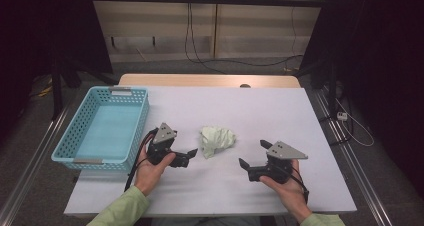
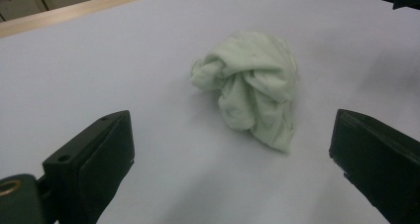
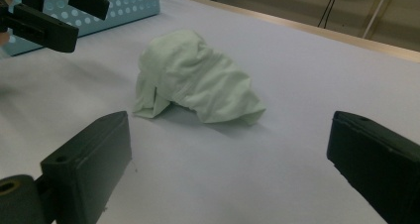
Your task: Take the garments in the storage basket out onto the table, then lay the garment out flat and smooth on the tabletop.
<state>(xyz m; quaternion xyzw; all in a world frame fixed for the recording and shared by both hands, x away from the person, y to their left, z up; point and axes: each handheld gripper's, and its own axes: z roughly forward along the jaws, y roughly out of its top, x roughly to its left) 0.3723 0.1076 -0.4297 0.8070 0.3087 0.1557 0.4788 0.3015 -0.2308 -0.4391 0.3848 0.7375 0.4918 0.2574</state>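
Note:
A crumpled pale green cloth (image 1: 216, 140) lies on the white table top (image 1: 240, 106), near its middle. My left gripper (image 1: 186, 156) is just left of the cloth and points at it, open with nothing between its jaws. In the left gripper view the cloth (image 2: 252, 90) sits a short way beyond the open left gripper (image 2: 231, 130). My right gripper (image 1: 254, 153) is to the right of the cloth, also open and empty. The right gripper view has the cloth (image 3: 198, 80) ahead of the open right gripper (image 3: 230, 130), with the left gripper (image 3: 49, 16) at the upper left.
A light blue perforated basket (image 1: 65, 136) stands at the table's left side, with nothing in it; its wall (image 3: 129, 6) is behind the cloth in the right gripper view. A wooden table edge (image 1: 210, 80) runs along the back. Cables hang on the wall behind.

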